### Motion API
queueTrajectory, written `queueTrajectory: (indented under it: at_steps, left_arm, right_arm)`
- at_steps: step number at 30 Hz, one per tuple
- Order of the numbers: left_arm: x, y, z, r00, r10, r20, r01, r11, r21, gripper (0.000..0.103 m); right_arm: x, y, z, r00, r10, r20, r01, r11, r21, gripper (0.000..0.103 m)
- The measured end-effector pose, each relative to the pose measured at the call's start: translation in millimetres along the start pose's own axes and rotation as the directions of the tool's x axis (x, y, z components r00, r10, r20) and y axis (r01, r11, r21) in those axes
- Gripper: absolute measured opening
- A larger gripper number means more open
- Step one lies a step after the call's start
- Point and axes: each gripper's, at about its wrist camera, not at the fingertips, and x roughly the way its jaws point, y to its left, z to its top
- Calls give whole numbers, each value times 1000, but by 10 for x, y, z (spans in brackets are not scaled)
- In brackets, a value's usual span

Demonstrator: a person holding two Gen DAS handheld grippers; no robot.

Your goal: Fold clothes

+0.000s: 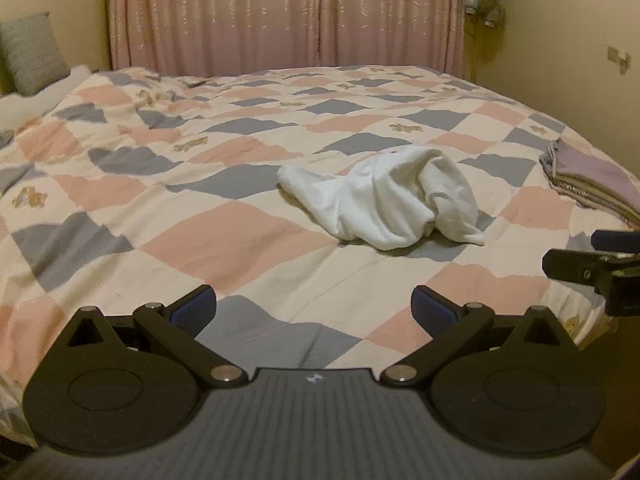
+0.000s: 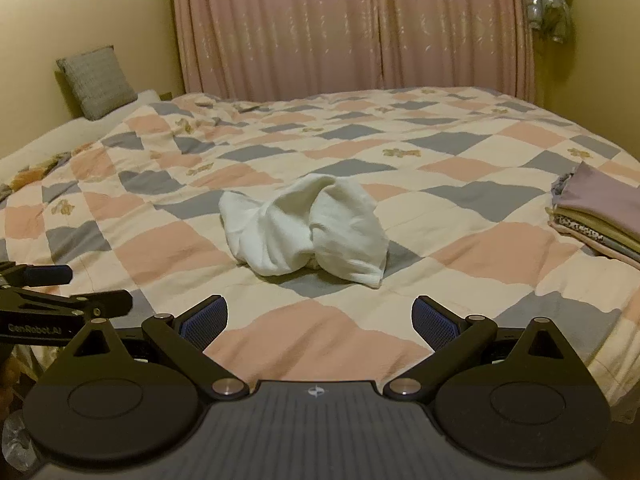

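Note:
A crumpled white garment (image 1: 384,196) (image 2: 308,228) lies in a heap near the middle of the bed. My left gripper (image 1: 314,306) hovers over the bed's near edge, short of the garment, open with nothing between its blue pads. My right gripper (image 2: 320,318) is likewise open and empty, a little nearer to the heap. Each view catches the other gripper at its side edge: the right one (image 1: 592,256) and the left one (image 2: 60,292).
A pink, grey and cream checked quilt (image 1: 200,168) (image 2: 460,184) covers the bed. A stack of folded clothes (image 1: 592,180) (image 2: 600,216) sits at the bed's right edge. A grey cushion (image 2: 96,80) leans on the wall at far left, pink curtains (image 2: 352,28) hang behind.

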Motion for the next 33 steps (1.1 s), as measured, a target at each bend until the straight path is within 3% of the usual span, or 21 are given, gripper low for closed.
queueTrajectory:
  at_steps: [10, 21, 33]
  left_arm:
    - [70, 125, -34, 997, -79, -20, 77, 994, -80, 102]
    - [111, 47, 62, 998, -62, -15, 61, 997, -42, 102]
    - [102, -17, 37, 996, -86, -24, 85, 996, -20, 102]
  right_arm:
    - [23, -2, 78, 1000, -18, 16, 18, 1000, 2, 101]
    - [-33, -195, 207, 998, -63, 32, 61, 997, 41, 101]
    - [19, -265, 97, 998, -70, 3, 70, 995, 69, 101]
